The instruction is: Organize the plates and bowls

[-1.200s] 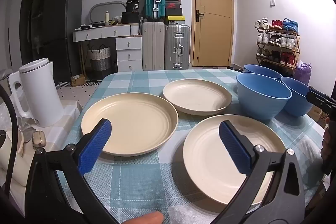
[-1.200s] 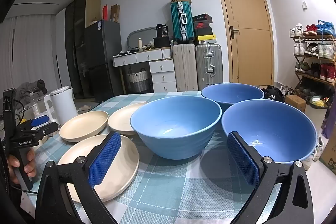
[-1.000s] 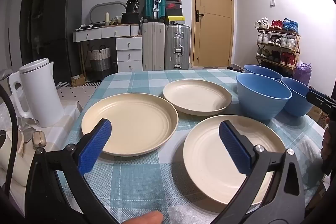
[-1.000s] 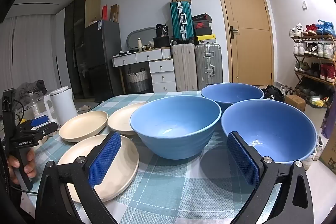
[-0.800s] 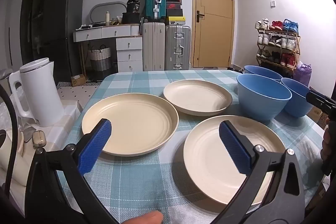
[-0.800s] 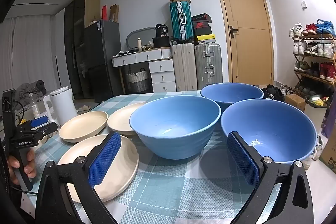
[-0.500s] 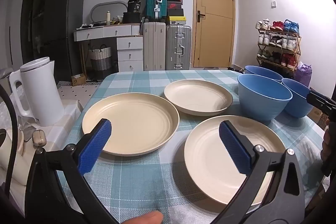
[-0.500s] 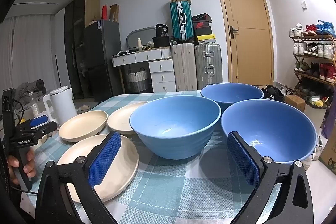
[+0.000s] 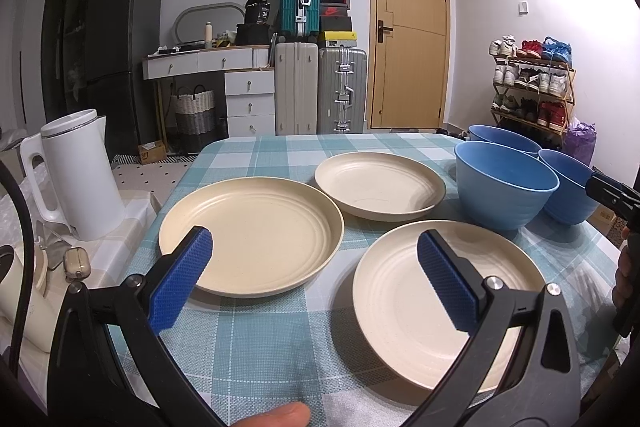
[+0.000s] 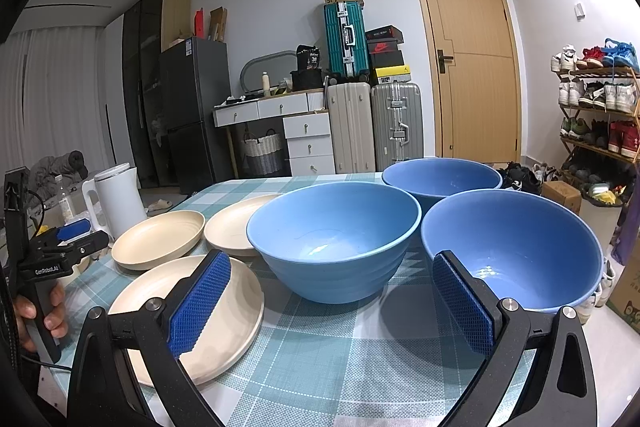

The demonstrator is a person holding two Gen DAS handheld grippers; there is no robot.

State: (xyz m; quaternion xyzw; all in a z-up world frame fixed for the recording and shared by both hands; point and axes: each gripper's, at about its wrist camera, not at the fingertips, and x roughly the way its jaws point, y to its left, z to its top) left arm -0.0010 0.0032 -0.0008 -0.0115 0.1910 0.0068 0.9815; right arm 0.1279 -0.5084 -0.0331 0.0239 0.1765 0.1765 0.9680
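Three cream plates lie on the checked tablecloth: one left [image 9: 256, 231], one far [image 9: 380, 185], one near right [image 9: 400, 299]. Three blue bowls stand to the right: a middle one [image 9: 504, 185], a far one [image 9: 504, 139] and a right one [image 9: 568, 183]. My left gripper [image 9: 316, 267] is open and empty, above the near table edge between the left and near plates. My right gripper [image 10: 332, 291] is open and empty, just in front of the middle bowl [image 10: 332, 247] and the right bowl [image 10: 516, 251].
A white kettle [image 9: 76, 175] stands on a side surface left of the table. The table's right edge runs just beyond the bowls. Suitcases [image 9: 320, 87], a drawer desk and a shoe rack [image 9: 532, 83] stand behind the table.
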